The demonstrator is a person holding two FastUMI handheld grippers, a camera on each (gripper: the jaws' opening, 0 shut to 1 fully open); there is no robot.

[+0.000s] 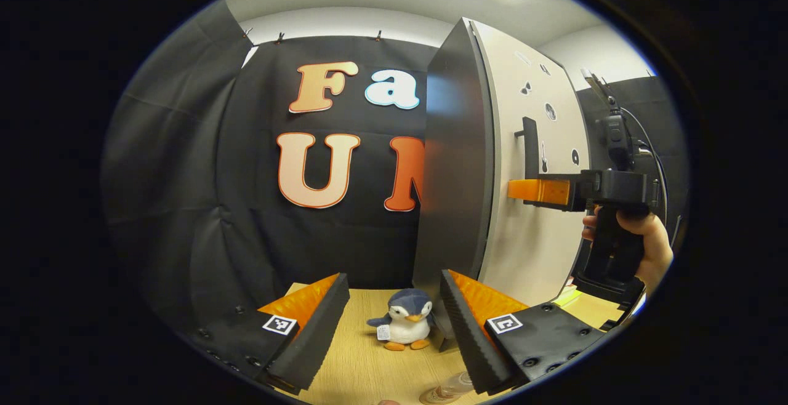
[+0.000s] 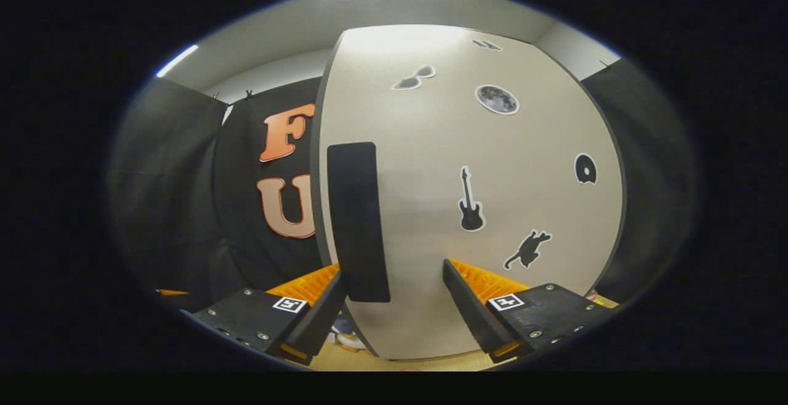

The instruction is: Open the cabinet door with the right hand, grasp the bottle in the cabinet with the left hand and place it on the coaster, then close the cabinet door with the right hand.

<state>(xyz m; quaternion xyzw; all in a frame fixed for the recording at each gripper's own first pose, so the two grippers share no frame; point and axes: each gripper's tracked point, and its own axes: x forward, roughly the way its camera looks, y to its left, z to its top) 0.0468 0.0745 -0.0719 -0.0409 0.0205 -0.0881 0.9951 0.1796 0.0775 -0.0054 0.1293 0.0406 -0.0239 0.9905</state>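
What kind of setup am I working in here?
Likely a staged recording booth, not a real home: black cloth wall, a freestanding cabinet with stickers on a wooden table, and a toy penguin.

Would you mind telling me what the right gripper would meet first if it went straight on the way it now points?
Most likely the cabinet door. The right gripper is open, its fingers either side of the door's face, with the handle just left of centre, so it may touch that first; depth is unclear.
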